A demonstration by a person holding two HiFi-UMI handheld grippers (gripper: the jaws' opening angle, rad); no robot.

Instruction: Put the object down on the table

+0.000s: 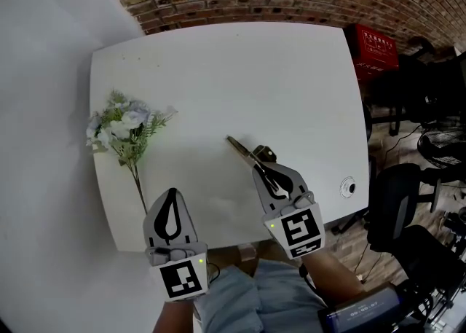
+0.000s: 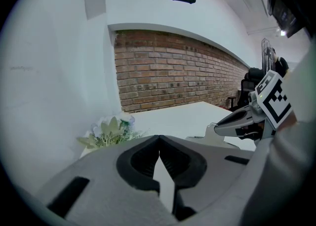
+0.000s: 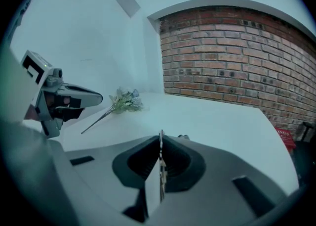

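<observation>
White tabletop (image 1: 291, 69), head view: my right claw (image 1: 257, 167) clamps a slim bronze-coloured metal tool (image 1: 239, 147) near the front edge; white artificial flowers (image 1: 125, 126) lie at the left. Left gripper view: my left claw (image 2: 159, 140) is closed and empty. Right gripper view: the tool sits edge-on between pressed pads.

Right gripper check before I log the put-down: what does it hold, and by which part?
The right gripper is shut on scissors, gripped at the handle end; the blades stick out ahead. The left gripper holds nothing.
</observation>
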